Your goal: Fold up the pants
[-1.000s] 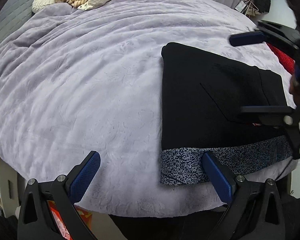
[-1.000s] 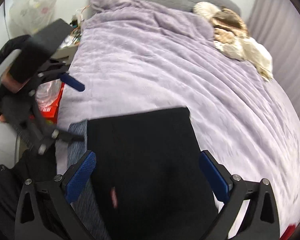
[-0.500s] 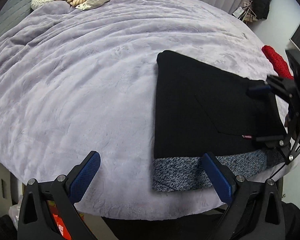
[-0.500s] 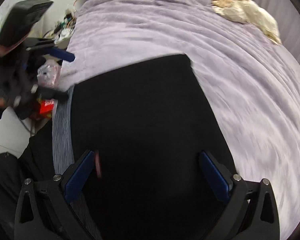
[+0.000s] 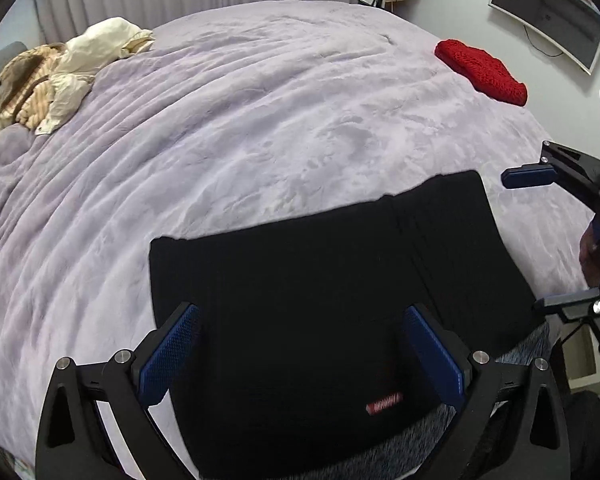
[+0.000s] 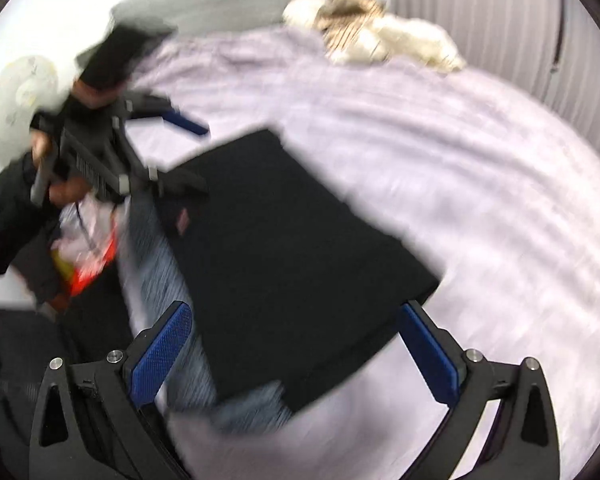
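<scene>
The pants [image 5: 324, 292] lie folded into a flat black rectangle on the lilac blanket [image 5: 228, 128] that covers the bed, near the edge closest to the person. A speckled grey band [image 5: 440, 420] of fabric shows along the near edge of the fold, and a small red label [image 5: 384, 403] sits on the black cloth close to that band. A fold line runs across the black surface toward its right side.

The left gripper [image 5: 300, 354] hangs over the near part of the pants. Its jaws stand wide apart, and nothing is held between the blue pads [image 5: 168, 354]. Whether the pads touch the cloth cannot be told.

The right gripper [image 6: 300, 354] is at the right end of the folded pants. Its jaws are likewise spread wide and hold nothing. The right wrist view is blurred, so fine contact cannot be judged there. In the left wrist view the right gripper [image 5: 528, 240] appears at the right margin, beside the pants and not touching them.

A red knitted item [image 5: 482, 72] lies on the blanket well apart from the pants, toward the far right. A heap of cream and tan clothing [image 5: 60, 72] rests at the far left end of the bed. A screen [image 5: 548, 12] hangs on the wall beyond the bed.
</scene>
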Demonstrator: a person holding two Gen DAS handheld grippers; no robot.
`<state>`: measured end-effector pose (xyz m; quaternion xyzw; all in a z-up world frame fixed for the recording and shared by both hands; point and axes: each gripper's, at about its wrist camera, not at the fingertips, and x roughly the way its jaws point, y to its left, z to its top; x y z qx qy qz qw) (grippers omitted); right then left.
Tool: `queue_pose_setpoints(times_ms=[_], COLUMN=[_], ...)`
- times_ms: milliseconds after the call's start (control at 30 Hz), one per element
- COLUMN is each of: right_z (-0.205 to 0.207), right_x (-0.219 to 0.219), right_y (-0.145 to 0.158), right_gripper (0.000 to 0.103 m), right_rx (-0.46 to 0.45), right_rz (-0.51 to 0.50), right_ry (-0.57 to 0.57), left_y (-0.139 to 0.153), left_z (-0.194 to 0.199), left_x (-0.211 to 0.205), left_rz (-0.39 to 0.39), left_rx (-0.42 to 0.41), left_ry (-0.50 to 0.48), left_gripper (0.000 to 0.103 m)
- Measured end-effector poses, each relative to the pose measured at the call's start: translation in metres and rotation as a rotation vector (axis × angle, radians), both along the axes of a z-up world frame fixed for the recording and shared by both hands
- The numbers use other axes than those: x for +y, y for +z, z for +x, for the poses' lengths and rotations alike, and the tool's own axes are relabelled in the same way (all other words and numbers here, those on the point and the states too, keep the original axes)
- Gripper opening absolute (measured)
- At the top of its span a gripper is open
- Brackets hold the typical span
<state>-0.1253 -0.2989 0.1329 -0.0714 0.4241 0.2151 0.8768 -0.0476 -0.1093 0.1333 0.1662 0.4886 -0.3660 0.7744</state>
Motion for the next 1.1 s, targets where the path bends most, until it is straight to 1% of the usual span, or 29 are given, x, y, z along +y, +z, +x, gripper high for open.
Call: queue_pose_setpoints(times_ms=[33, 67, 133, 167, 200, 300, 367, 433, 467, 533, 600, 700, 733, 867, 933, 967, 1000, 1033, 1100], right_z=[0.012, 0.023, 0.048, 0.058, 0.066, 0.067, 0.06, 0.044, 0.033, 0.015, 0.004, -0.014, -0.02, -0.054, -0.071, -0.077, -0.08, -0.083, -0.083], right_x=[-0.001, -0.001, 0.001, 0.002, 0.003, 0.006, 0.004, 0.004, 0.005, 0.012, 0.021, 0.045, 0.049, 0.067, 0.073, 0.072, 0.068, 0.058, 0.034], right_y=[0.002, 0.0, -0.015, -0.024, -0.035, -0.052, -0.047, -0.035, -0.029, -0.021, -0.02, -0.03, -0.034, -0.041, -0.043, -0.041, -0.037, -0.031, -0.02], right_gripper=[0.103, 0.103, 0.103, 0.103, 0.103, 0.103, 0.103, 0.103, 0.103, 0.103, 0.103, 0.103, 0.103, 0.103, 0.103, 0.103, 0.103, 0.103, 0.103], right_rx=[-0.004, 0.007, 0.062, 0.093, 0.115, 0.152, 0.139, 0.119, 0.098, 0.067, 0.06, 0.072, 0.077, 0.012, 0.006, 0.005, 0.009, 0.015, 0.004], right_rz=[0.016, 0.031, 0.058, 0.067, 0.068, 0.054, 0.067, 0.089, 0.124, 0.162, 0.161, 0.105, 0.082, -0.06, -0.117, -0.129, -0.116, -0.075, -0.001], right_ry=[-0.021, -0.032, -0.043, -0.048, -0.058, -0.069, -0.078, -0.119, -0.129, -0.139, -0.128, -0.09, -0.079, -0.035, -0.006, -0.002, -0.006, -0.023, -0.098], left_y=[-0.005, -0.012, -0.033, -0.044, -0.05, -0.047, -0.036, -0.022, -0.016, -0.012, -0.015, -0.029, -0.032, -0.04, -0.041, -0.038, -0.033, -0.026, -0.013], left_z=[0.014, 0.025, 0.048, 0.056, 0.059, 0.049, 0.038, 0.025, 0.016, 0.004, -0.006, -0.022, -0.027, -0.039, -0.045, -0.046, -0.046, -0.044, -0.032], left_x=[-0.007, -0.012, -0.016, -0.016, -0.015, -0.016, -0.012, -0.001, 0.005, 0.011, 0.019, 0.035, 0.044, 0.081, 0.093, 0.099, 0.105, 0.112, 0.125], left_rz=[0.002, 0.02, 0.085, 0.097, 0.1, 0.114, 0.118, 0.085, 0.069, 0.058, 0.065, 0.105, 0.089, -0.014, -0.015, -0.016, -0.032, -0.056, -0.086], left_rx=[0.026, 0.039, 0.081, 0.12, 0.138, 0.085, 0.053, 0.022, 0.004, -0.006, -0.015, -0.016, -0.01, 0.077, 0.097, 0.101, 0.101, 0.093, 0.07], left_ry=[0.0, 0.013, 0.068, 0.084, 0.09, 0.068, 0.073, 0.074, 0.069, 0.071, 0.087, 0.114, 0.135, 0.215, 0.216, 0.22, 0.224, 0.232, 0.266], left_gripper=[0.102, 0.102, 0.102, 0.102, 0.102, 0.102, 0.102, 0.102, 0.102, 0.102, 0.102, 0.102, 0.102, 0.102, 0.102, 0.102, 0.102, 0.102, 0.102])
